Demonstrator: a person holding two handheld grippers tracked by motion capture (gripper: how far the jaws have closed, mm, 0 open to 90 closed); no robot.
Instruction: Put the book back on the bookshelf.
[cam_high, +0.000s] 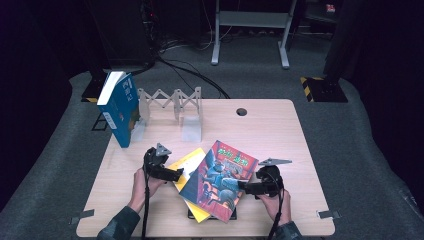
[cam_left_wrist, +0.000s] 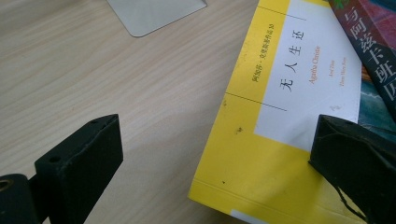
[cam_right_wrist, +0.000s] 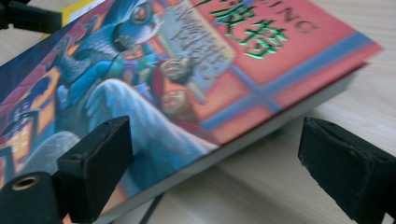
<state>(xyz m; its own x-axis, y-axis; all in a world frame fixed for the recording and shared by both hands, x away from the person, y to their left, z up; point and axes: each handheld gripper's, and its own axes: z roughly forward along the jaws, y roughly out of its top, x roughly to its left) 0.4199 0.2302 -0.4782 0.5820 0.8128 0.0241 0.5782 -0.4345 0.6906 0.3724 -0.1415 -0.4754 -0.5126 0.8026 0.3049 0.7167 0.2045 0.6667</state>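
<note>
Yellow book (cam_left_wrist: 261, 154) w/ white panel is showing "无人生还" in black and "Agatha Christie" in orange beside it; smaller lines there are too tiny to read. Red illustrated book (cam_right_wrist: 187, 88), lying partly over the yellow book, is showing "ING" at its top edge, w/ green foil characters I can't make out.

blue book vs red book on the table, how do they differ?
The blue book stands upright against the white rack at the table's far left; the red book lies flat, cover up, near the front. The red book rests on top of a yellow book; the blue book sits directly on the table. Neither is gripped.
</note>
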